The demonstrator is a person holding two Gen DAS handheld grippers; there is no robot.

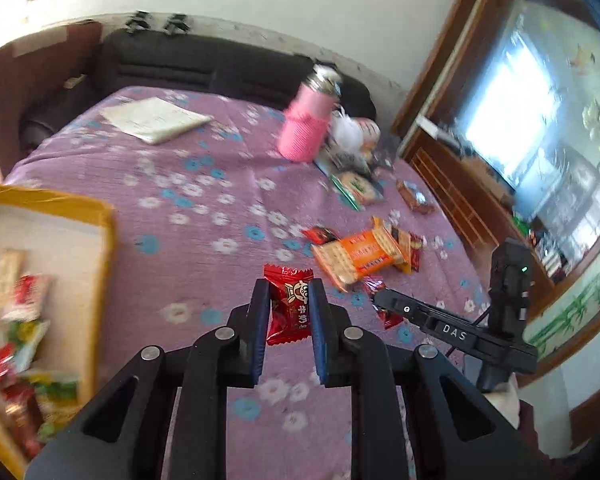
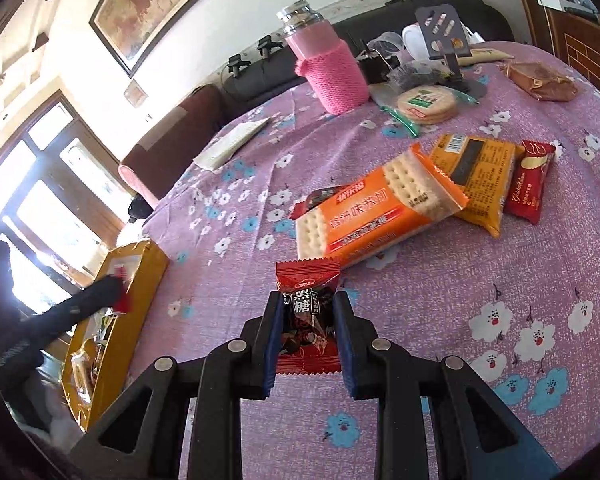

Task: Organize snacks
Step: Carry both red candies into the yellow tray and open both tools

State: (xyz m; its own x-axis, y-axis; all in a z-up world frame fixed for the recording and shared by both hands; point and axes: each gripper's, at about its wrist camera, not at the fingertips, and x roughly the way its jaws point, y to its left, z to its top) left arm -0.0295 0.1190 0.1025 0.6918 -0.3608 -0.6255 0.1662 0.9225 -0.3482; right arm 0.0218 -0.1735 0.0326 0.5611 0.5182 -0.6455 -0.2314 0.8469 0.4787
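Left of the left tongs [image 1: 290, 300], the yellow cardboard box [image 1: 100, 240] of blurred snack packets runs off the picture's edge. Ahead of the right tongs [image 2: 308, 312], the orange cracker packet [image 2: 376, 208] hides most of a small dark-red sachet [image 2: 320, 198].

You are looking at a cloth table cover [image 2: 440, 300], matt and lightly woven, printed with flowers. A glossy foil-like candy wrapper [image 1: 290, 306] is shining between the smooth blue pads [image 1: 260, 332] of your left gripper [image 1: 289, 312], whose frame is showing matt black plastic with metal pins. The cracker pack [image 2: 380, 204] is gleaming in slick plastic film. Near the far edge, a bottle [image 2: 332, 68] is wearing a rough pink knitted sleeve under a polished metal cap. At the left edge, the yellow box [image 1: 100, 240] is looking like glossy taped cardboard.
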